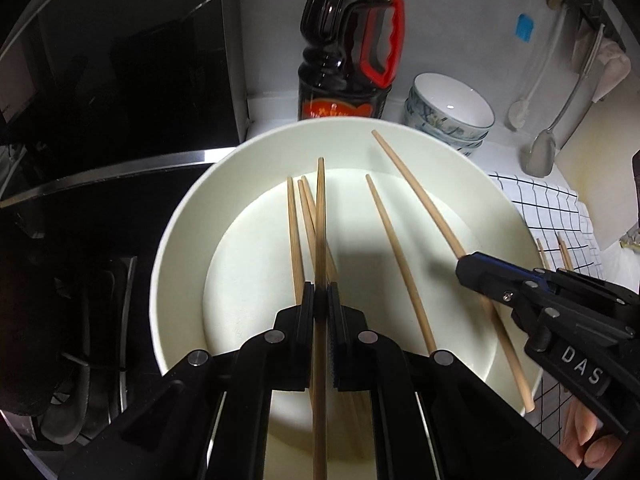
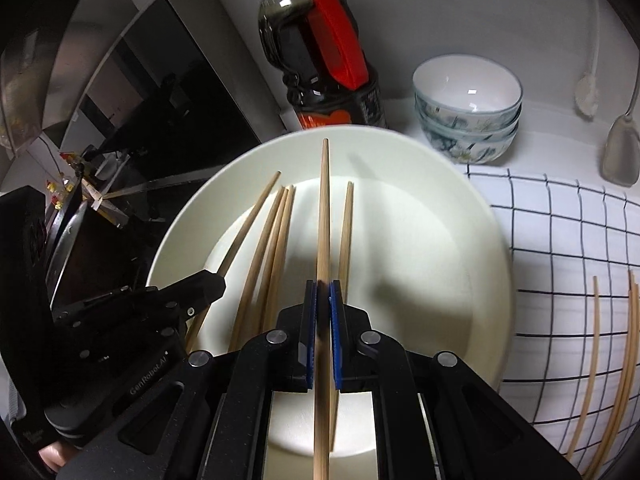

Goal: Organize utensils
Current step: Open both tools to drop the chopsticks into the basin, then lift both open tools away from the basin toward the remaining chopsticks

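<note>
A large cream plate [image 1: 460, 168] [image 2: 460, 240] holds several loose wooden chopsticks [image 1: 394, 248] [image 2: 268, 248]. My left gripper [image 1: 320, 298] is shut on one chopstick [image 1: 320, 208] and holds it over the plate's left half, pointing away. It also shows in the right wrist view [image 2: 212, 280]. My right gripper [image 2: 323, 292] is shut on another chopstick [image 2: 325, 208] over the plate's middle. It shows at the right in the left wrist view [image 1: 466, 264], where its chopstick [image 1: 416, 184] points to the far rim.
A dark soy sauce bottle [image 1: 348, 52] [image 2: 320, 64] stands behind the plate. Stacked patterned bowls [image 1: 448, 112] [image 2: 468, 104] sit at the back right. A checked cloth [image 2: 560, 264] at the right carries more chopsticks [image 2: 624, 360]. A black stove [image 1: 100, 200] lies left. A spatula [image 1: 542, 152] hangs at the wall.
</note>
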